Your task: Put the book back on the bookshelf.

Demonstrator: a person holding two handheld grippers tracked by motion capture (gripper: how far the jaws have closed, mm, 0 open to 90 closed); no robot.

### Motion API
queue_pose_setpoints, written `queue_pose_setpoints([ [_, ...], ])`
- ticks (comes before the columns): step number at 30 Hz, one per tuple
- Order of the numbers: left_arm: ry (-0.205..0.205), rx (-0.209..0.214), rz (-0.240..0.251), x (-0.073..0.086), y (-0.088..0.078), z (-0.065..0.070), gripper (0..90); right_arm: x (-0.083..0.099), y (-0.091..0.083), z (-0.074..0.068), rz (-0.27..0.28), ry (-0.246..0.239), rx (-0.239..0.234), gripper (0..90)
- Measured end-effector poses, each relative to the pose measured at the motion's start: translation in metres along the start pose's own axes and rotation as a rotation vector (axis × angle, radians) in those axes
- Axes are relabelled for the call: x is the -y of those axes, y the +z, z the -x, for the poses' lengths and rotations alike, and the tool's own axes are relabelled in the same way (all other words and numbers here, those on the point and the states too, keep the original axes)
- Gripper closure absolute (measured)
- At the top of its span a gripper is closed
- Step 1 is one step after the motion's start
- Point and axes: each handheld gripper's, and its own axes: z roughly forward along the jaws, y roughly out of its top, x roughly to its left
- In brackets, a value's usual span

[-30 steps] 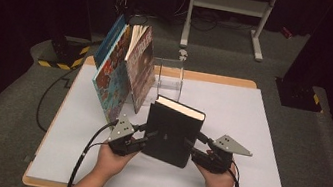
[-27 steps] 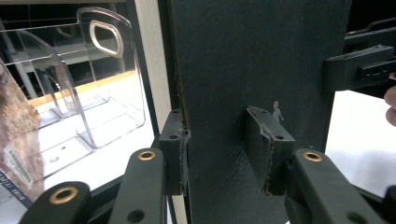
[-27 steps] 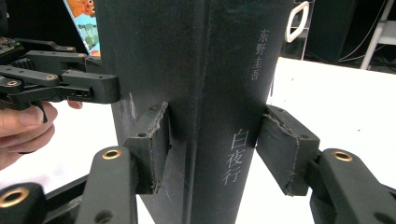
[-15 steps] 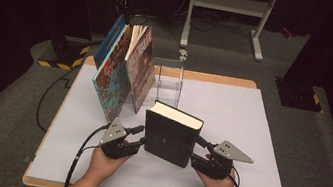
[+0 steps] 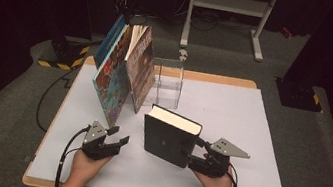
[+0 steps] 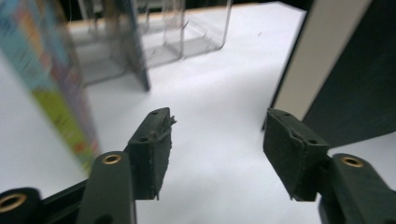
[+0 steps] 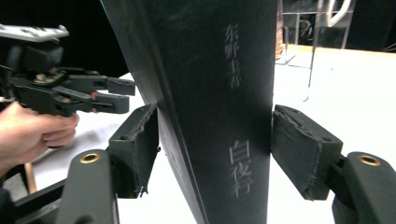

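A thick black hardcover book with cream page edges and pale spine lettering stood on the white tabletop; the leaning paperback books bore multicoloured illustrated covers.

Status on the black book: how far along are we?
Done: black book stands upright on the table, near the leaning books. In hand: right claw straddles its spine, jaws just opening; pad contact unclear. Left claw is open, apart from it, jaws just opened. To do: probably slotting it into the clear stand.
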Motion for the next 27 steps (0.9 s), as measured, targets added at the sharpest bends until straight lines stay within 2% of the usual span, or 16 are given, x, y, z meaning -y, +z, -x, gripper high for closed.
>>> queue_pose_setpoints([
  [1,-0.007,-0.009,-0.003,0.001,-0.001,-0.002,39.6,-0.001,0.001,0.000,-0.003,0.000,-0.003,30.0],
  [4,-0.028,-0.004,0.029,0.002,-0.004,-0.007,38.2,-0.002,0.003,-0.002,-0.003,-0.006,-0.011,27.3],
  [9,-0.002,-0.013,0.024,0.003,-0.004,-0.008,36.9,-0.008,0.006,-0.005,-0.013,0.002,-0.027,26.6],
  [14,0.010,-0.006,0.036,0.002,-0.007,-0.007,36.8,-0.015,0.010,-0.009,-0.015,-0.021,-0.028,24.1],
  [17,0.003,0.004,0.047,0.002,-0.009,-0.009,36.8,-0.020,0.012,-0.008,-0.015,-0.021,-0.036,21.7],
  [21,-0.011,0.000,0.045,0.002,-0.010,-0.010,36.5,-0.028,0.015,-0.007,-0.017,-0.050,-0.054,21.0],
  [24,-0.013,-0.004,0.039,0.003,-0.009,-0.012,36.4,-0.035,0.018,-0.006,-0.019,-0.073,-0.075,23.4],
  [27,-0.016,-0.008,0.035,0.003,-0.009,-0.012,36.5,-0.042,0.020,-0.008,-0.015,-0.124,-0.097,33.6],
])
